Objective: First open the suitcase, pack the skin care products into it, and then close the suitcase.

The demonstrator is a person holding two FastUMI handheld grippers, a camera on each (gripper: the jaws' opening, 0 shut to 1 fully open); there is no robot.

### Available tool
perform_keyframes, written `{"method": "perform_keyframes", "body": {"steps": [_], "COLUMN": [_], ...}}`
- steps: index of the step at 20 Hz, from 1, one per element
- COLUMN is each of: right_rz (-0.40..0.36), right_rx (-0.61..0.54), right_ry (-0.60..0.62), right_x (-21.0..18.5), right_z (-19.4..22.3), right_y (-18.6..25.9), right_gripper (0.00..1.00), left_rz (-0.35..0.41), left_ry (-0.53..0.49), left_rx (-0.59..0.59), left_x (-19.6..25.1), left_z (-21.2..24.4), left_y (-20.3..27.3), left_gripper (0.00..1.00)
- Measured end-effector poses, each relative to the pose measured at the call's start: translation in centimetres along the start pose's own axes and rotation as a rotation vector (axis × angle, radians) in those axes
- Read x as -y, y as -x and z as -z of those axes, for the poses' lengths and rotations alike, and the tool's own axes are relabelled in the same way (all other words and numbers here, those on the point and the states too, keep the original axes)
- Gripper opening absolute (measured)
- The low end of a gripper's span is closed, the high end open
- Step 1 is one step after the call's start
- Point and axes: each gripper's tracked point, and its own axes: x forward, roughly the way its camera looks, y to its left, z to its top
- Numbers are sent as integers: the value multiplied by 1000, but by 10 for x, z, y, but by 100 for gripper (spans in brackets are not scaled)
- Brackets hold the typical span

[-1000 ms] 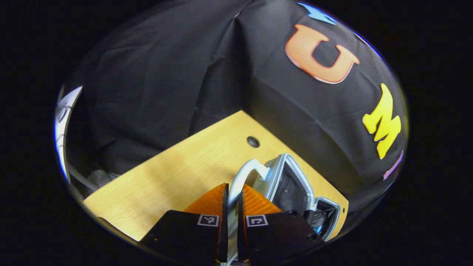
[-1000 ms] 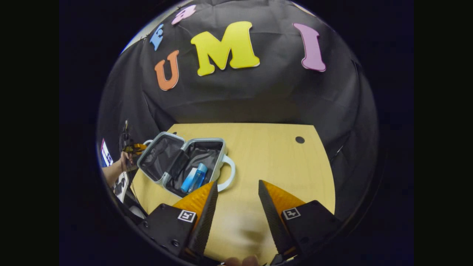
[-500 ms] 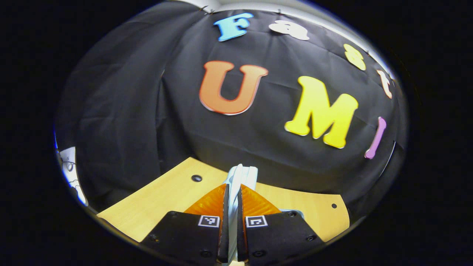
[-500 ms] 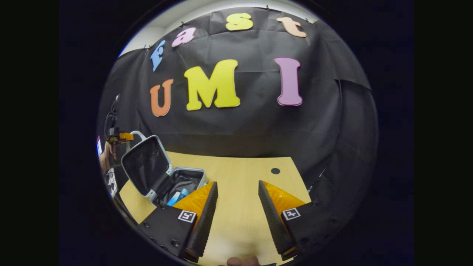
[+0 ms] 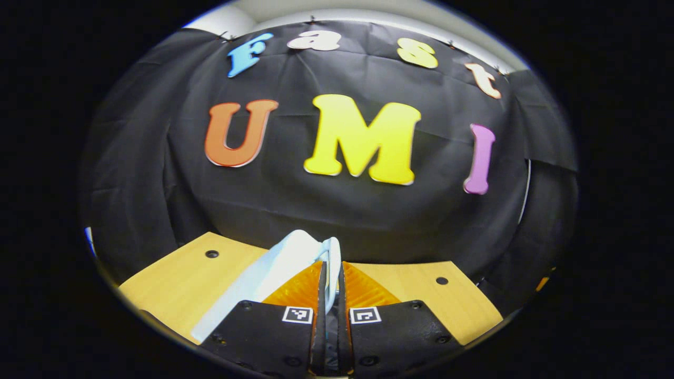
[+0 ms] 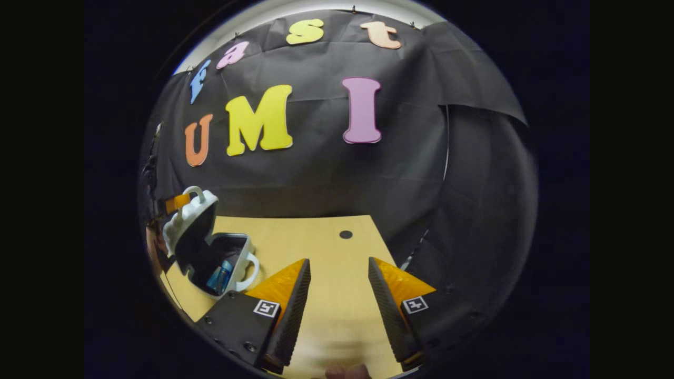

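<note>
While my left gripper (image 5: 330,273) pinches the suitcase lid's handle (image 5: 333,263), the suitcase (image 6: 210,252) sits half-closed on the surface (image 6: 316,247), left of my spread, empty right gripper (image 6: 337,279).

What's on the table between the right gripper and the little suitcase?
Nothing: in the right gripper view, bare table lies between the right hand-held gripper and the suitcase.

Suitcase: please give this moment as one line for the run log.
phase: closing | suitcase: lid half raised, blue products inside | left gripper: shut on lid handle | right gripper: open, holding nothing
</note>
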Motion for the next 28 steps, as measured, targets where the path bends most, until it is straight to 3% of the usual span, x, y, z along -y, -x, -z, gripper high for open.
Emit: {"method": "perform_keyframes", "body": {"steps": [3, 9, 14, 19, 26, 27, 28], "right_rz": [51, 103, 100, 58, -4, -11, -20], "right_rx": [-2, -44, -54, -37, -22, -15, -4], "right_ry": [4, 10, 12, 43, 74, 75, 75], "right_x": [21, 49, 53, 39, 22, 20, 16], "right_z": [4, 18, 21, 15, 11, 8, 4], "right_y": [7, 14, 3, -8, -15, -16, -17], "right_gripper": [67, 67, 67, 67, 65, 65, 65], "left_rz": [75, 130, 124, 54, 71, 72, 79], "left_ry": [-52, -94, -137, -196, -163, -166, -161], "left_rx": [-68, -178, -227, -243, -242, -230, -221], "left_x": [42, 84, 92, 97, 113, 114, 115], "left_z": [46, 116, 151, 168, 170, 165, 156], "left_y": [-16, -38, -46, -47, -42, -35, -29], "left_gripper": [12, 12, 12, 13, 34, 43, 63]}}
